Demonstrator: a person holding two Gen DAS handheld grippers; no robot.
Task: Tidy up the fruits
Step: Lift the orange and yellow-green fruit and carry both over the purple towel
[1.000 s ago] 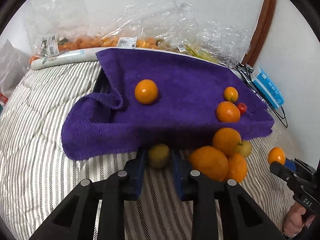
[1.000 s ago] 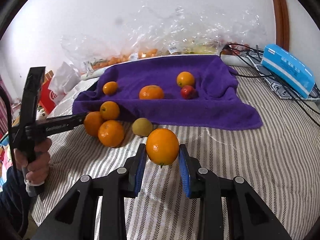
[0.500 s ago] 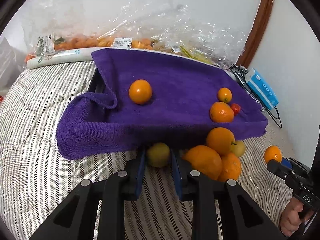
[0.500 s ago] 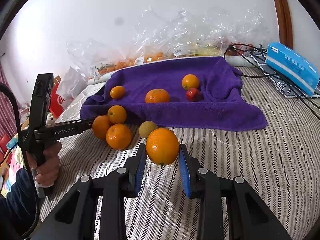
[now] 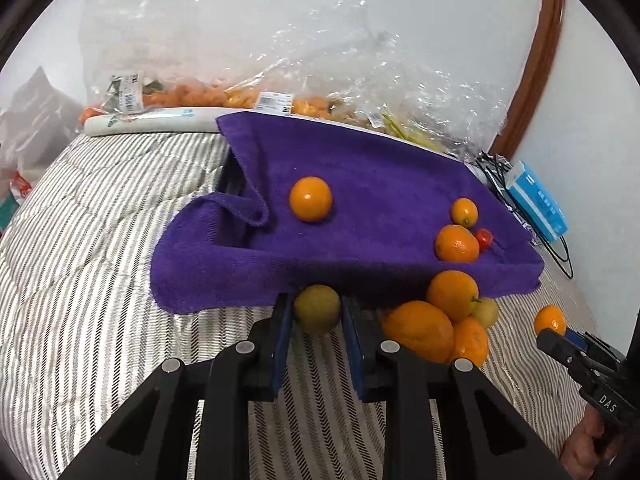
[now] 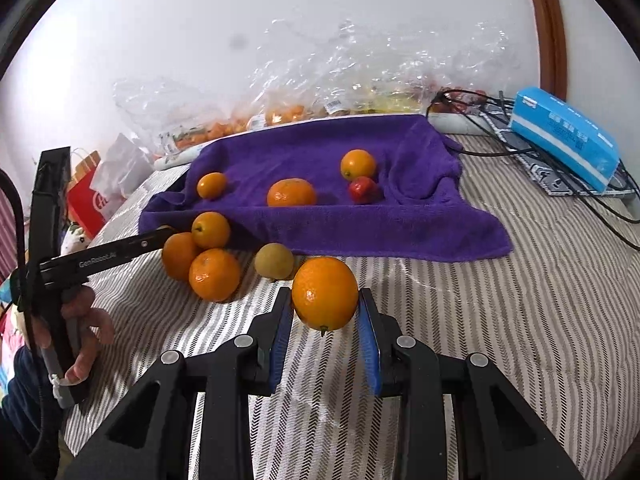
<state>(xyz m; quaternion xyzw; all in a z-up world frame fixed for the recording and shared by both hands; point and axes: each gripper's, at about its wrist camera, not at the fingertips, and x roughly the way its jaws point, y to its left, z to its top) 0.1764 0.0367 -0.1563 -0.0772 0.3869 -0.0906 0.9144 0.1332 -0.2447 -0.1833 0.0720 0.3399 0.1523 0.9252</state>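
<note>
Mid-transfer, both loaded: left gripper (image 5: 317, 312) clamps a yellow-green fruit (image 5: 317, 307) at the purple towel (image 5: 360, 184) near edge; right gripper (image 6: 325, 312) grips an orange (image 6: 325, 298) over the striped bedding (image 6: 520, 320). Next, likely: carry both over the towel, release.

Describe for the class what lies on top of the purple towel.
On the purple towel lie four fruits: a small orange at the left, a mandarin in the middle, another orange and a small red fruit. What the towel covers underneath cannot be seen.
</note>
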